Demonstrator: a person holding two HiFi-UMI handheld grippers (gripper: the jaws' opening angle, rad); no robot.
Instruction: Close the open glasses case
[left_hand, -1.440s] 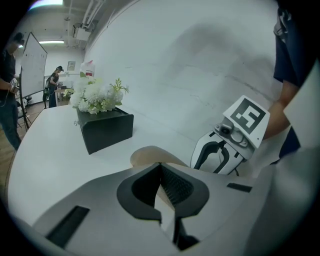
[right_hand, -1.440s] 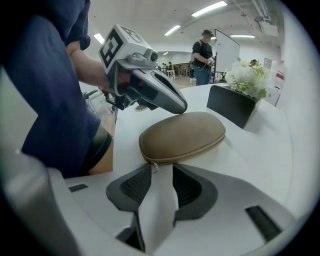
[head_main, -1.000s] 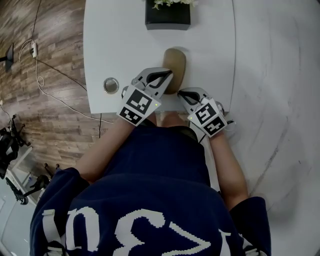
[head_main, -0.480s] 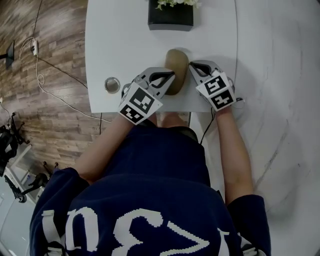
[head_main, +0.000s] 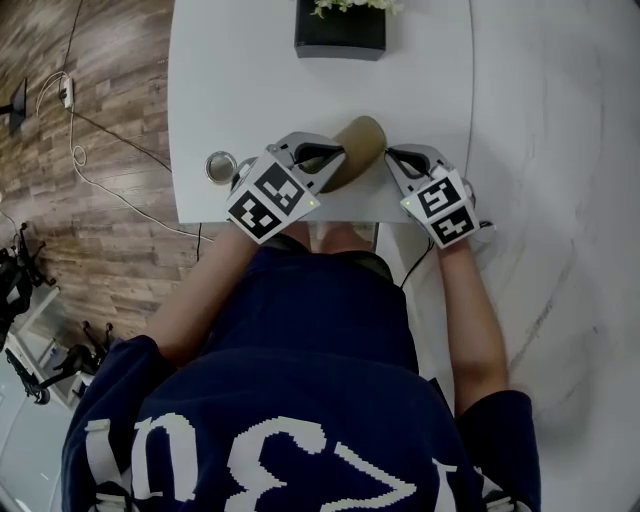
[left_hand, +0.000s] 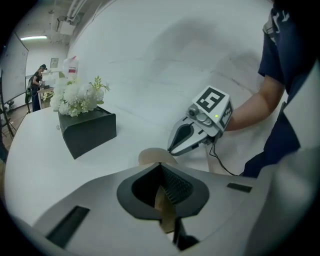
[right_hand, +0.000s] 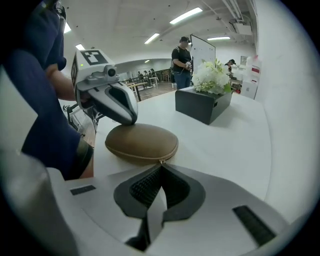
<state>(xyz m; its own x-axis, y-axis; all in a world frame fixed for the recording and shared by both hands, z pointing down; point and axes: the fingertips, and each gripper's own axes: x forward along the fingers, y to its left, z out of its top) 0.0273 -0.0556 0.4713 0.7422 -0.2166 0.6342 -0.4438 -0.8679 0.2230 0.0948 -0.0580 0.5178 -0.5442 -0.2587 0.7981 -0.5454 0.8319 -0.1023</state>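
White worktop (head_main: 250, 90). Tan glasses case (head_main: 362, 138) lies by the near edge, about mid-width, angled with its far end toward the right edge. From the right gripper view it looks closed, with a zip seam round the rim and a small metal pull (right_hand: 161, 162) facing that tool.

Left tool (head_main: 333, 157) comes in from the near-left and its jaws are pressed together, pinching a tan edge of the case, seen between the pads in the left gripper view. Its tip rests on the case's left end.

Right tool (head_main: 393, 156) is just right of the case. Its jaws are pressed together with nothing between them, tips right by the zip pull; can't tell if they touch it.

Black planter box (head_main: 340, 38) with white flowers (right_hand: 212, 77) sits at the far edge, well apart from the case. Small round metal piece (head_main: 221, 166) sits near the left edge, close to the near-left corner, just left of the left tool.

People stand in the background of both gripper views.
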